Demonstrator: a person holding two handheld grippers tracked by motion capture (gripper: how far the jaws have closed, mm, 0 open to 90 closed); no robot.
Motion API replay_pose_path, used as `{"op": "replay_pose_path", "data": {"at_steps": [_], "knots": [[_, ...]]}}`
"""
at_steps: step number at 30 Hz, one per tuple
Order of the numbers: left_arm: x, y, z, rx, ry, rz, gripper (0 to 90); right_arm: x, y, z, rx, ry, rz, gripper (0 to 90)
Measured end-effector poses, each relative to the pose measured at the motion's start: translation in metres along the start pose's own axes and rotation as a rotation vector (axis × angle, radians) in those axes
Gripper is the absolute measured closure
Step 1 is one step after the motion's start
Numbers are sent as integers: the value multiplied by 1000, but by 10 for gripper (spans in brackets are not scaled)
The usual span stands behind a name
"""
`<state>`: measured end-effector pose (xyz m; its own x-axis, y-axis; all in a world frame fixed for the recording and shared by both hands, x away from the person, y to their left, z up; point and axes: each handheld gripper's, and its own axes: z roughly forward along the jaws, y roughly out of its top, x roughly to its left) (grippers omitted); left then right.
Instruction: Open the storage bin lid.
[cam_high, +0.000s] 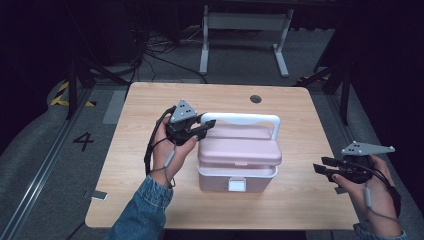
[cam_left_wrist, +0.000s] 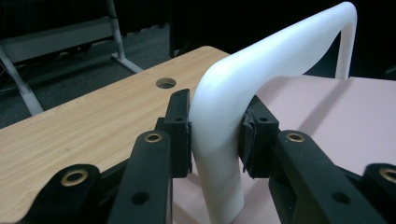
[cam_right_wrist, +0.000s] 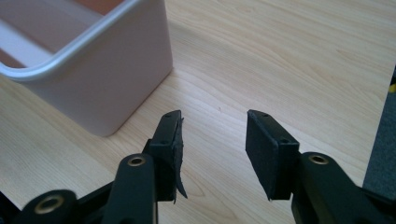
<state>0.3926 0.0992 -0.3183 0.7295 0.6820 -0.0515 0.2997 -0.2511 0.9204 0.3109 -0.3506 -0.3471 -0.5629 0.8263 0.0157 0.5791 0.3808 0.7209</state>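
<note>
One pink storage box (cam_high: 239, 170) sits mid-table (cam_high: 150, 105), its lid lifted off the base. The left gripper (cam_high: 210, 123) is clamped on the left bend of the box's single white handle (cam_left_wrist: 261, 60). The right gripper (cam_right_wrist: 212, 140) hovers right of the box, jaws apart, empty.

I'm seeing a smooth, semi-glossy white plastic handle (cam_left_wrist: 261, 65) over a matt pink plastic box (cam_high: 237, 160). My table (cam_high: 150, 115) looks pale wood-grain laminate, smooth; gripper pads (cam_right_wrist: 268, 149) look matt black rubber.
</note>
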Motion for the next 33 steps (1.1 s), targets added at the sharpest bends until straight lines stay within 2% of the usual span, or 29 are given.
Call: {"op": "replay_pose_path", "data": {"at_steps": [7, 11, 14, 16, 19, 24, 27, 33], "knots": [[9, 8, 6, 4, 7, -16, 688, 11, 9, -4, -88, 68, -20, 591], [14, 12, 10, 0, -8, -39, 686, 16, 15, -3, -121, 119, -23, 593], [18, 17, 11, 19, -13, -36, 683, 27, 22, 1, -154, 209, -56, 609], [20, 19, 12, 22, -13, -38, 682, 32, 26, 3, -172, 237, -71, 630], [22, 20, 13, 33, -28, -49, 681, 39, 30, 7, -197, 255, -101, 670], [21, 22, 12, 58, -27, -23, 676, 44, 38, 16, -231, 264, -152, 771], [21, 23, 11, 66, -29, -18, 676, 47, 42, 23, -270, 294, -145, 829], [22, 24, 11, 67, -29, -15, 673, 49, 45, 43, -285, 348, -127, 848]]}}
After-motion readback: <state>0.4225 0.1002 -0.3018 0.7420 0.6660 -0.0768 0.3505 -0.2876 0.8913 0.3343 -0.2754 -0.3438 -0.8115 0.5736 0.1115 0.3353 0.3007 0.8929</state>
